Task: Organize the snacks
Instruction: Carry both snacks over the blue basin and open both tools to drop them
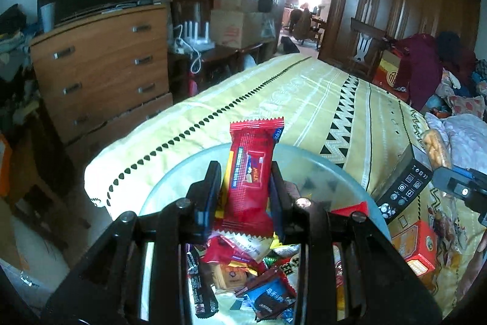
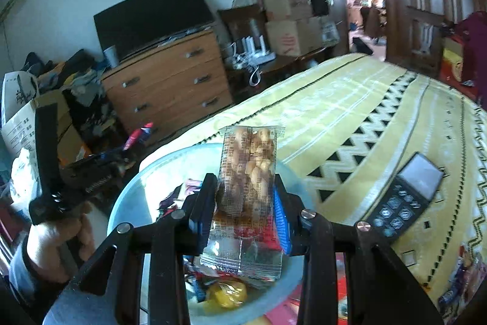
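Both grippers hang above the bowl (image 2: 127, 188) — left gripper (image 1: 245, 188) clamps an upright red packet (image 1: 251, 172), right gripper (image 2: 245, 194) an upright clear-wrapped biscuit (image 2: 248, 172).

Open bedspread (image 1: 304, 99) lies far of the bowl (image 1: 170, 185), offering unobstructed passage. Right of the bowl, a black box (image 1: 404, 185) and an orange box (image 1: 417, 242) block access (both just beside the rim). The bowl interior holds loose snack packets (image 1: 258, 273).
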`<state>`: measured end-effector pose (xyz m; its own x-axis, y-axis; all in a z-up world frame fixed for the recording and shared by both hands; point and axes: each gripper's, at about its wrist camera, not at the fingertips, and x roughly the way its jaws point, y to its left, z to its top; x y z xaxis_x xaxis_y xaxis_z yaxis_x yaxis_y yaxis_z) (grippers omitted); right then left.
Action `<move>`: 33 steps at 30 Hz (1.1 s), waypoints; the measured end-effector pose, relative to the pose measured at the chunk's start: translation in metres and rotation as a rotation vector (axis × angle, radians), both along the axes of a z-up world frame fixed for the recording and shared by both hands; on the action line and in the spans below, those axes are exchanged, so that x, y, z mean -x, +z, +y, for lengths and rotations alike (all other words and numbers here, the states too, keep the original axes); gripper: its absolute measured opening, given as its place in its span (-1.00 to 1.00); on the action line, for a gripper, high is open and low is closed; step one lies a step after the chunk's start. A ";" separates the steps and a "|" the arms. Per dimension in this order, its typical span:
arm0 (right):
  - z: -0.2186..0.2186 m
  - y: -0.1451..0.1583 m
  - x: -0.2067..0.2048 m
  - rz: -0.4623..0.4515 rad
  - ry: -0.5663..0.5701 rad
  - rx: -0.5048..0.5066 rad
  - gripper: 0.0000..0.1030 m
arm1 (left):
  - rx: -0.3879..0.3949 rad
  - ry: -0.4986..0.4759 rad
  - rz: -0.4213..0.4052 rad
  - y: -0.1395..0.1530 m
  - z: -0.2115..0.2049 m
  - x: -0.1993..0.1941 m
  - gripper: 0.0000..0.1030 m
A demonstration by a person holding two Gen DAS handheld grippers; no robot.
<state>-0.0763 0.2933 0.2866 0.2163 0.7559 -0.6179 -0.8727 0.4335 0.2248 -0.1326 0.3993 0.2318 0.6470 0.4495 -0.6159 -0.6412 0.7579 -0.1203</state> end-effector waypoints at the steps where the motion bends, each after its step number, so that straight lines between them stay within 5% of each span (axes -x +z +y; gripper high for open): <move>1: 0.004 -0.003 0.000 0.006 0.003 0.006 -0.25 | 0.000 -0.002 -0.001 0.004 0.005 0.010 -0.40; 33: 0.019 -0.015 -0.004 0.022 -0.004 0.047 -0.25 | 0.016 -0.022 0.000 0.005 0.011 0.017 -0.40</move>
